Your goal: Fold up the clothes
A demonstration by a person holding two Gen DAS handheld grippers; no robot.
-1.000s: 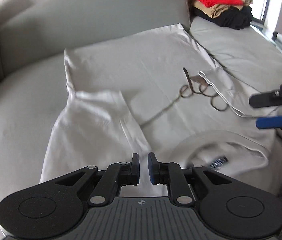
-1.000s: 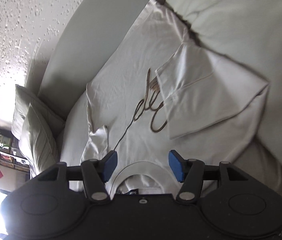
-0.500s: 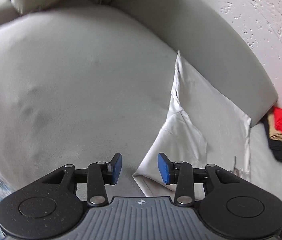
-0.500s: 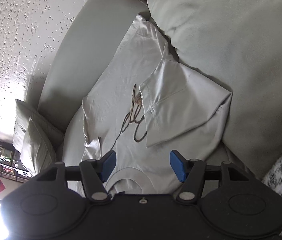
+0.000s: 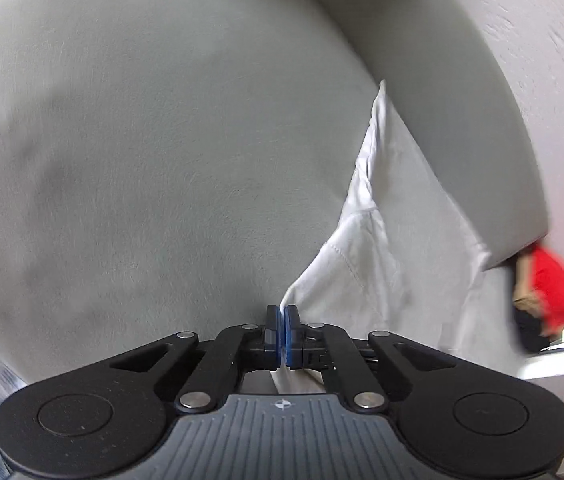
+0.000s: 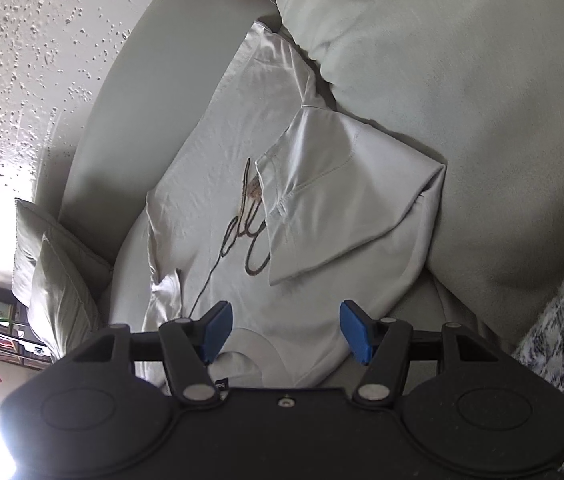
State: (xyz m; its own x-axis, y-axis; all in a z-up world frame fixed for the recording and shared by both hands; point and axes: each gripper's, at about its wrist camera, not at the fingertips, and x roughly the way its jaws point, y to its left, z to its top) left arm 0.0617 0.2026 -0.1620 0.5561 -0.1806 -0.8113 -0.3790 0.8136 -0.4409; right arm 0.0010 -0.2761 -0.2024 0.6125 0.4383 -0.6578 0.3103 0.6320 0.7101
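Note:
A white T-shirt [image 6: 218,184] with a dark cursive print lies spread on a grey sofa, neck opening toward me in the right wrist view. Its right sleeve [image 6: 338,200] is folded in over the print. My left gripper [image 5: 282,318] is shut on the edge of the shirt's left sleeve [image 5: 346,280], and white cloth runs between its blue pads and back under them. Over the collar area my right gripper [image 6: 284,330] stands open and holds nothing.
Grey sofa seat [image 5: 142,140] fills the left wrist view, with the backrest [image 5: 462,100] at the right. A pile of red, tan and black clothes [image 5: 544,292] sits at the sofa's far end. Pale cushions [image 6: 54,276] lie left, a patterned throw [image 6: 562,320] right.
My left gripper swung out to the shirt's left sleeve, opened half a second ago, and has now shut on the sleeve edge. The right gripper stayed open and hardly moved.

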